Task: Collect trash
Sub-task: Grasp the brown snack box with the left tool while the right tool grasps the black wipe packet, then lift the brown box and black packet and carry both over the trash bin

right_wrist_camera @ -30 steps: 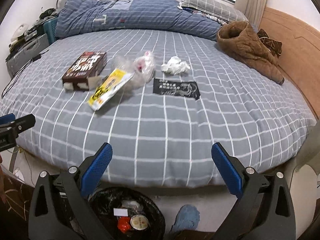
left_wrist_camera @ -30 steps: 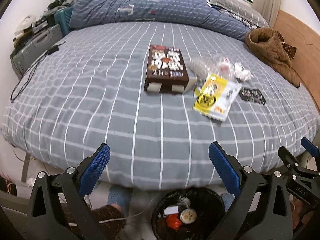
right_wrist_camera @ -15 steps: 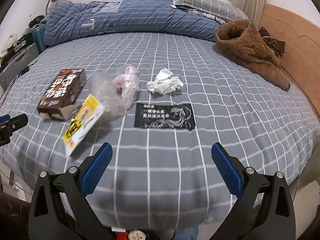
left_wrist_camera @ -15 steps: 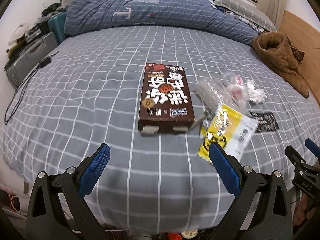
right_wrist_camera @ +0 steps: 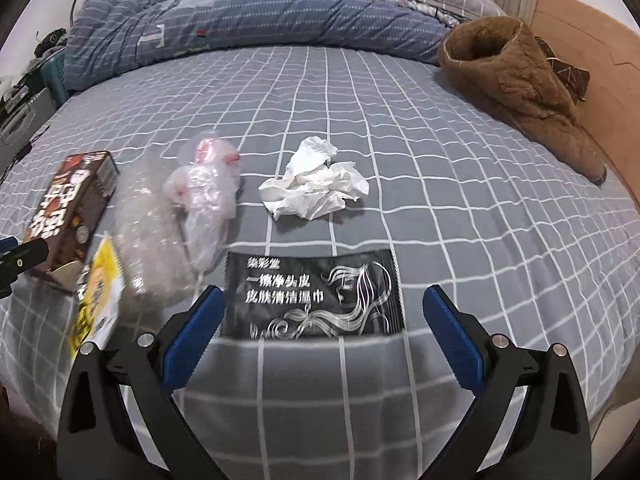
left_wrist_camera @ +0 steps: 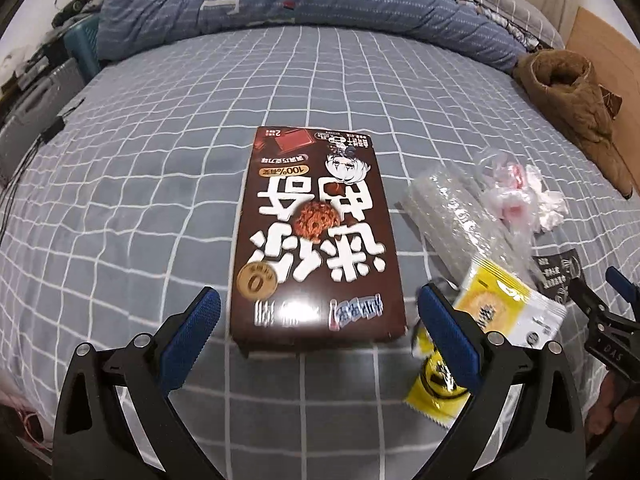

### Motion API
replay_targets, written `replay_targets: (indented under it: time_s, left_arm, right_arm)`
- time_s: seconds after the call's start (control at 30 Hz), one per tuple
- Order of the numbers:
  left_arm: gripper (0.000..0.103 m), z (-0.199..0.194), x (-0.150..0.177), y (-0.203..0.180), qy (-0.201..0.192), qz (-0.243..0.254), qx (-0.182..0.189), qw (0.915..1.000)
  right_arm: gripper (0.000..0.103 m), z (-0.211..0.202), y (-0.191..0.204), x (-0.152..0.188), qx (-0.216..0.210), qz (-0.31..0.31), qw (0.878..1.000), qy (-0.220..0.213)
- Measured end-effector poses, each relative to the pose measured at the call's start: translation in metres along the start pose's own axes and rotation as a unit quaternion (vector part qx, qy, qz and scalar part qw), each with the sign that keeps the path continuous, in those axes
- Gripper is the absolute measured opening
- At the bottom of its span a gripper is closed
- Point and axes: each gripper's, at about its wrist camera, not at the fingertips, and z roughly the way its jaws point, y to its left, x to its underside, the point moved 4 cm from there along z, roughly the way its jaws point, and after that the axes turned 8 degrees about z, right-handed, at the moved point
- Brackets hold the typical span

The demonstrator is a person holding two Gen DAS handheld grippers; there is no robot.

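Trash lies on a grey checked bed [left_wrist_camera: 120, 208]. A brown snack box [left_wrist_camera: 316, 240] lies flat right in front of my open, empty left gripper [left_wrist_camera: 316, 316], its near end between the blue pads. Right of it are clear plastic wrap [left_wrist_camera: 452, 216] and a yellow packet [left_wrist_camera: 492, 320]. My open, empty right gripper [right_wrist_camera: 320, 320] is at a black wet-wipe sachet [right_wrist_camera: 312, 296]. Behind the sachet lie a crumpled white tissue [right_wrist_camera: 316, 192] and a clear plastic bag [right_wrist_camera: 204, 188]. The box [right_wrist_camera: 72, 208] and the yellow packet [right_wrist_camera: 96, 292] show at the left of the right wrist view.
A brown fleece garment [right_wrist_camera: 516, 76] lies at the bed's far right, by a wooden headboard [right_wrist_camera: 592, 68]. A blue quilt [right_wrist_camera: 248, 12] and pillows are bunched along the far side. Cases and cables [left_wrist_camera: 32, 96] stand beside the bed on the left.
Both grippers have moved forward and down over the bed, close to the trash. The black bin below the bed edge has dropped out of view. Both stay open.
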Motion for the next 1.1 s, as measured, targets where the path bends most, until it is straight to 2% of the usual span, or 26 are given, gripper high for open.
replay_targets:
  time_s: [0.2,0.37,0.43,0.57,0.67,0.93,1.1]
  left_arm:
    - [0.097,0.019,-0.003,-0.002,0.013,0.004,-0.006,0.9999]
    - [0.097,0.033,-0.005,0.001,0.026,-0.004,-0.008,0.9996]
    - [0.097,0.036,-0.004,0.003,0.028,-0.005,-0.008,0.9996]
    - [0.092,0.04,-0.004,0.003,0.031,-0.006,-0.008,0.9995]
    - [0.089,0.041,-0.004,0.005,0.03,-0.008,-0.006,0.9995]
    - [0.088,0.036,0.003,-0.003,0.028,-0.004,-0.01,0.9996]
    - [0.088,0.034,0.005,-0.006,0.028,0.006,-0.012,0.9995]
  right_arm:
    - [0.095,0.029,0.002,-0.001,0.0,-0.001,1.0,0.027]
    - [0.086,0.043,0.001,0.001,-0.014,0.009,0.999,0.044]
    - [0.078,0.047,0.002,0.001,-0.017,0.004,0.999,0.051]
    - [0.074,0.053,0.001,0.003,-0.022,0.007,0.998,0.065]
    - [0.068,0.055,0.0,0.004,-0.025,0.005,0.997,0.067]
    - [0.044,0.048,0.003,0.008,-0.025,-0.01,0.998,0.057]
    - [0.039,0.036,0.007,0.01,-0.026,-0.022,0.999,0.037]
